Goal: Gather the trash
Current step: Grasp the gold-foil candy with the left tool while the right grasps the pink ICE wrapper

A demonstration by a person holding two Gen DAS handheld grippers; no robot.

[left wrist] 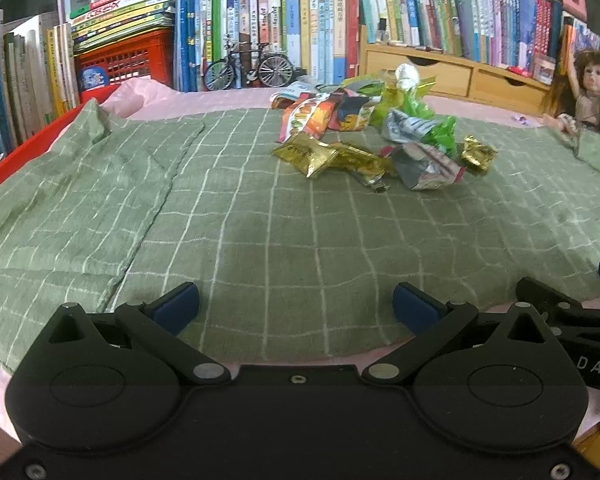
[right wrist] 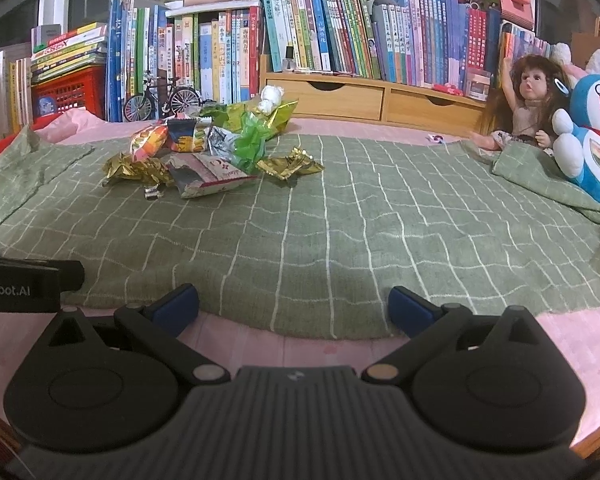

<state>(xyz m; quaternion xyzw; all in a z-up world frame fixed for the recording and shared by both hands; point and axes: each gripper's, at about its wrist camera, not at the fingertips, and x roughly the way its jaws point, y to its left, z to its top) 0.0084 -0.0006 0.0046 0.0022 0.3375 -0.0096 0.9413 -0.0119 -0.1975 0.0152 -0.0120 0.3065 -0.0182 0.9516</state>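
A soft green cloth [left wrist: 260,232] with thin white lines in squares, wrinkled at the edges, over a pink sheet [right wrist: 580,340].

At the far side of the cloth, a heap of crinkly wrappers [left wrist: 364,136]: shiny gold foil ones [left wrist: 312,156], a bright green one [left wrist: 440,132], an orange snack bag [left wrist: 304,118], a flat silver-grey packet [left wrist: 424,166] and a white scrunched ball of paper [left wrist: 406,74] at the back. All close together, some touching, some piled up.

Left hand-held gripper [left wrist: 296,306] low at the near edge of the cloth, blue tips spread wide, nothing between them. Well apart from the heap.

Right hand-held gripper [right wrist: 294,308] just beside it, also spread wide and empty, over the near edge of the cloth.

Behind the heap, a small black toy bicycle [left wrist: 248,66], a red plastic crate [left wrist: 124,60] with holes, a smooth wooden drawer box [right wrist: 380,96] and long rows of upright books [left wrist: 320,20]. On the right, a doll [right wrist: 528,100] with curly brown hair and a fluffy blue and white plush toy [right wrist: 592,132], side by side.
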